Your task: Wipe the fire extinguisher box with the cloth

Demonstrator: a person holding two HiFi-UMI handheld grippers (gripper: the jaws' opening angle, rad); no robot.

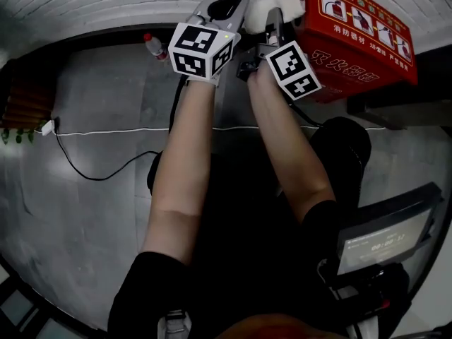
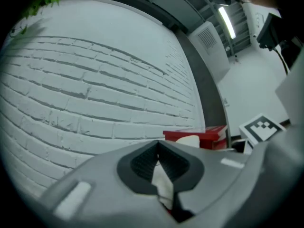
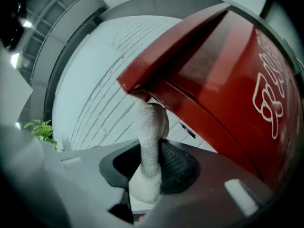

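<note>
The red fire extinguisher box (image 1: 360, 34) with white print stands at the top right against the white brick wall. A white cloth (image 1: 272, 9) is stretched between both grippers by the box's left corner. My left gripper (image 1: 227, 6) is shut on one end of the cloth (image 2: 162, 184). The right gripper (image 1: 272, 32) is shut on the other end. In the right gripper view the cloth (image 3: 149, 141) rises from the shut gripper (image 3: 152, 153) and touches the corner of the box lid (image 3: 209, 75). The left gripper view shows the box (image 2: 202, 137) just beyond the gripper (image 2: 158, 151).
A water bottle (image 1: 154, 46) stands on the grey floor left of the grippers. A white cable (image 1: 127, 131) and a black cable (image 1: 92, 171) run across the floor. A plant (image 1: 18, 136) sits at the far left. A dark device with a screen (image 1: 385, 239) is at the lower right.
</note>
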